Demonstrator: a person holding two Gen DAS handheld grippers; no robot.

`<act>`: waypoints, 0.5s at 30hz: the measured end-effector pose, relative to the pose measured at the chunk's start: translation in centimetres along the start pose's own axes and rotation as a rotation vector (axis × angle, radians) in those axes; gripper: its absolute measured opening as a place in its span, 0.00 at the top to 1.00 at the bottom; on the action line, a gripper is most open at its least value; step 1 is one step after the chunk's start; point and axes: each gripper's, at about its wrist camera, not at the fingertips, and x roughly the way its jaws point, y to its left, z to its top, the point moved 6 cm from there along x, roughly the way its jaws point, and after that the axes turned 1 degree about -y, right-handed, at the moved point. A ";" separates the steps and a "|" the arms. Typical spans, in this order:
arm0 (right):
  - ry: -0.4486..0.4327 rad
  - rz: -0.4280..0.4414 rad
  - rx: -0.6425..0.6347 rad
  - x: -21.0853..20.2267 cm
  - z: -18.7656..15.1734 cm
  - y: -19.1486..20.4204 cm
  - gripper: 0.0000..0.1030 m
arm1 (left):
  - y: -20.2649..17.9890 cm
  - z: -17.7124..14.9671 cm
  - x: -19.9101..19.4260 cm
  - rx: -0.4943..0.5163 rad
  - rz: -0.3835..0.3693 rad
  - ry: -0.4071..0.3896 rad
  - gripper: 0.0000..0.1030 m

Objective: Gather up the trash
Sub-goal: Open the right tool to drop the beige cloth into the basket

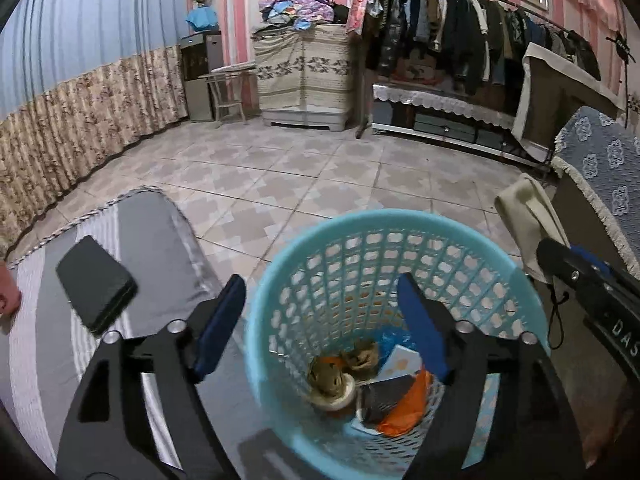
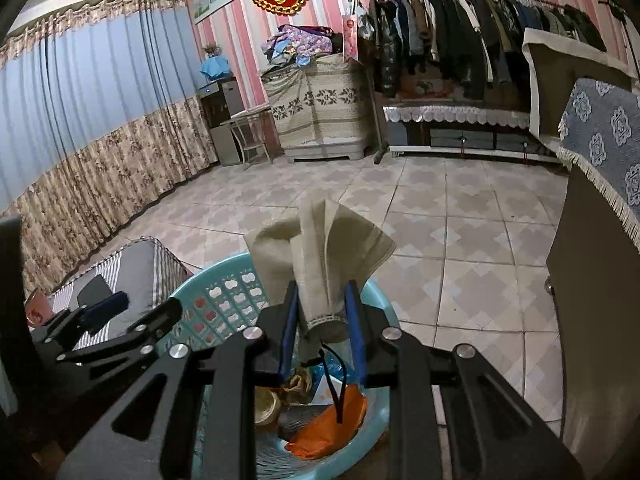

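My left gripper hangs open over the light blue mesh basket, with nothing between its blue pads. At the bottom of the basket lie an orange wrapper, a brownish crumpled lump, a white card and other scraps. My right gripper is shut on a folded beige cloth, which it holds upright above the basket's rim. In the left wrist view that cloth shows at the right edge. The left gripper appears low on the left of the right wrist view.
Left of the basket is a low table under a grey striped cover, with a black flat case and a pink cup on it. A seat with a blue patterned cover stands at the right. Tiled floor lies beyond.
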 end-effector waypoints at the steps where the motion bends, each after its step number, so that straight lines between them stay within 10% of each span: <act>1: 0.000 0.001 -0.002 0.0 -0.1 0.1 0.77 | 0.4 0.0 -0.2 -0.001 0.014 -0.003 0.22; 15: 0.030 0.014 -0.061 1.4 -0.7 2.1 0.77 | 4.7 0.9 -4.7 -0.058 0.153 -0.098 0.06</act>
